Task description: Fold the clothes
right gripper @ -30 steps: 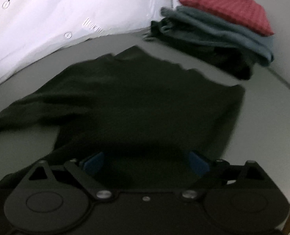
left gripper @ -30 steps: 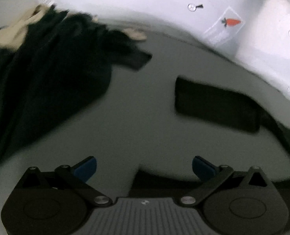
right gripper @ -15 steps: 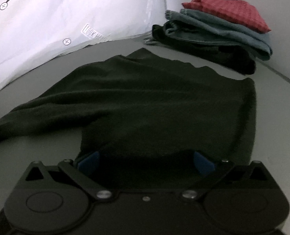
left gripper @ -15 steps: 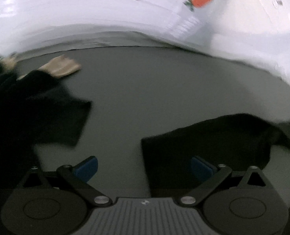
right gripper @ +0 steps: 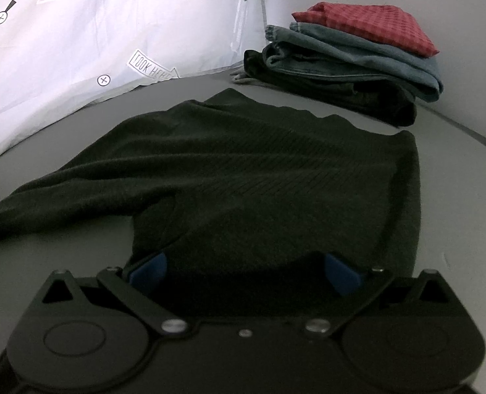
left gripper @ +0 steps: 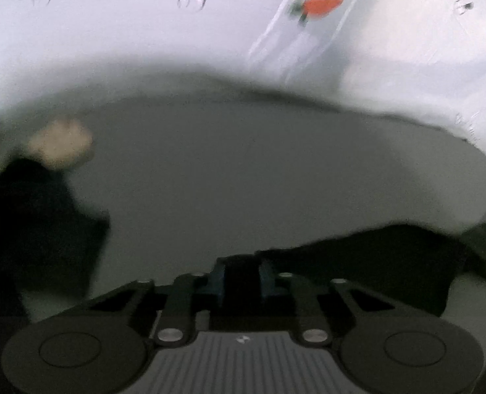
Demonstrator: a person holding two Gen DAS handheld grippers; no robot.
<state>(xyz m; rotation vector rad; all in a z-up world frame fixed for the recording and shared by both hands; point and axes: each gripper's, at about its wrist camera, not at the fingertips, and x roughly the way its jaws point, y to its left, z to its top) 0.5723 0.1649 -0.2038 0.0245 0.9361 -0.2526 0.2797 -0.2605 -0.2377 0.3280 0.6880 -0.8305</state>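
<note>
Tongs working a black knitted sweater spread flat on a grey tabletop.

The left gripper point(left gripper: 241, 277) is closing its blue pads point(left gripper: 217, 283) on the dark end of the black knitted sweater point(right gripper: 275, 177), whose fabric is sitting between the jaws and trailing off to their right; ahead of these tongs is lying bare grey tabletop point(left gripper: 259, 170), and to their far left a blurred heap of dark and beige cloth point(left gripper: 42, 197) is resting. The right gripper point(right gripper: 244, 271) is holding its jaws wide apart, pads hovering over the sweater's near hem with cloth lying between them, unpinched. Beyond these tongs, to the upper right, a folded stack of red checked cloth, blue denim and dark garments point(right gripper: 351, 55) is sitting against a white printed backdrop point(right gripper: 111, 26).
</note>
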